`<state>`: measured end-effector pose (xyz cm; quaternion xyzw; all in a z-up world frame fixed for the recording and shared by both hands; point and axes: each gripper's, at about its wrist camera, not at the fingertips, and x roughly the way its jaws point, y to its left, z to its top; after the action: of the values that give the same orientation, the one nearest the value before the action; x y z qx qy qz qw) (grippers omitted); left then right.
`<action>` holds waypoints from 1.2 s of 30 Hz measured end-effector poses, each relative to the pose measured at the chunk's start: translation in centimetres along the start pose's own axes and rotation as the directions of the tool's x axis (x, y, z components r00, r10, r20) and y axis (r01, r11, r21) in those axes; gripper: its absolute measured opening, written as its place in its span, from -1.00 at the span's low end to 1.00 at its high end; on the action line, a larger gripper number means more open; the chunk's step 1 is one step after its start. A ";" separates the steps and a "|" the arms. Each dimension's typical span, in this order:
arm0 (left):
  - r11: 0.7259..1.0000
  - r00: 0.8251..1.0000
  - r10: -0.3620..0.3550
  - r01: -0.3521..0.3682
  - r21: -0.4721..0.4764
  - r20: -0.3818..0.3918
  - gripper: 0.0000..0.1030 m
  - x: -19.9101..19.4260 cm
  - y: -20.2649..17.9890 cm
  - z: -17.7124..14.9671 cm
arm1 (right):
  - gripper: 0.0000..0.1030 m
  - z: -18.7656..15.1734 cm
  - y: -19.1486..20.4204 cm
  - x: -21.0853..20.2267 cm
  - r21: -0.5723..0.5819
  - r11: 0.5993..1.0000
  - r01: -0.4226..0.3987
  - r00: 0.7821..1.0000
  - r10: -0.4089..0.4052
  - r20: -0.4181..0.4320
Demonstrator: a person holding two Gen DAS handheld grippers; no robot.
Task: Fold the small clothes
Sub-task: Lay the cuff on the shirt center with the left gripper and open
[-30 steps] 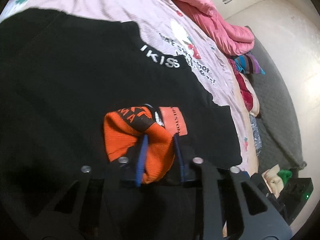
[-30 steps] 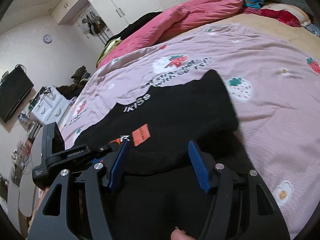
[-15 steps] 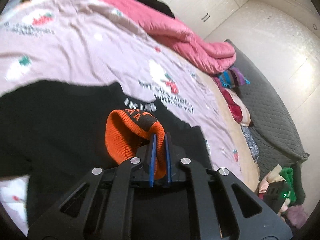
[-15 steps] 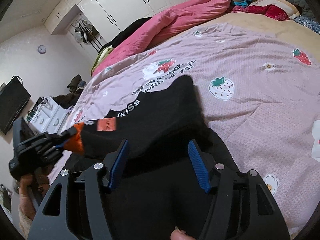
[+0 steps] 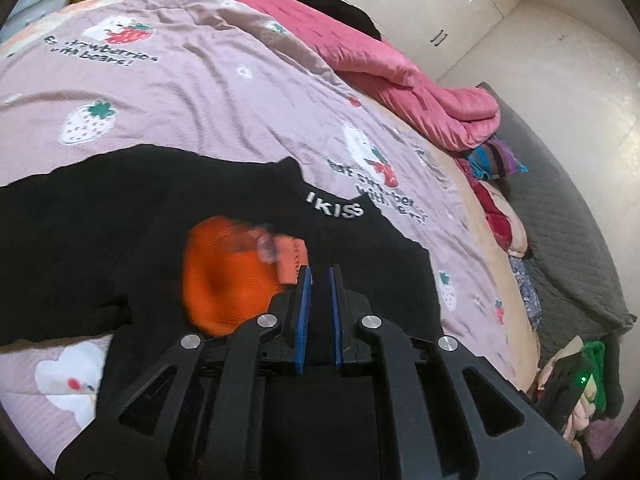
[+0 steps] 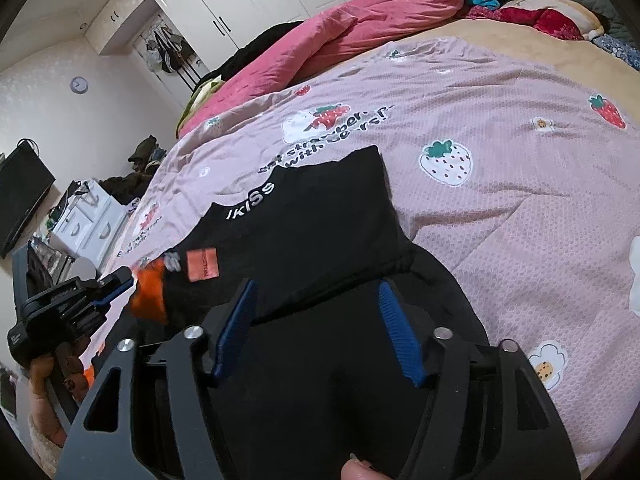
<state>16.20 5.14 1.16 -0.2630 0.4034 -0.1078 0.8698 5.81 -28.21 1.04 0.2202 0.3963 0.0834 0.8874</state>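
Left gripper [image 5: 319, 276] had its blue pads close together, nothing visible between them. Blurred orange cuff [image 5: 228, 276] sat just left of the fingertips, on the black sweater [image 5: 120, 220] with white "IKISS" collar lettering [image 5: 334, 209]. Sweater lay spread on pink strawberry bedspread [image 5: 200, 80]. Pink quilt [image 5: 400, 68] bunched along far edge.
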 end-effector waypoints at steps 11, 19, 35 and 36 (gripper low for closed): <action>0.999 0.997 0.043 -0.042 0.018 -0.061 -0.80 2.1 0.9 -0.4 | 0.25 -0.1 0.7 0.8 -0.038 0.999 0.026 1.000 -0.027 -0.012; 0.991 0.980 0.135 -0.134 0.020 -0.145 -0.79 5.0 3.2 -2.7 | 0.36 1.0 3.4 1.6 -0.204 0.975 0.088 0.996 -0.087 0.013; 0.992 0.980 0.128 -0.125 0.030 -0.154 -0.79 4.7 4.1 -3.0 | 0.60 1.7 2.9 10.5 -0.321 0.917 0.235 0.940 -0.298 -0.165; 0.992 0.980 0.127 -0.124 0.028 -0.154 -0.78 4.7 4.1 -3.0 | 0.62 1.6 3.0 10.0 -0.307 0.926 0.219 0.947 -0.277 -0.161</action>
<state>16.85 5.57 -5.71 -0.2201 0.4845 -0.0766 0.8432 13.81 -22.83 -3.29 0.0282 0.4926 0.0479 0.8685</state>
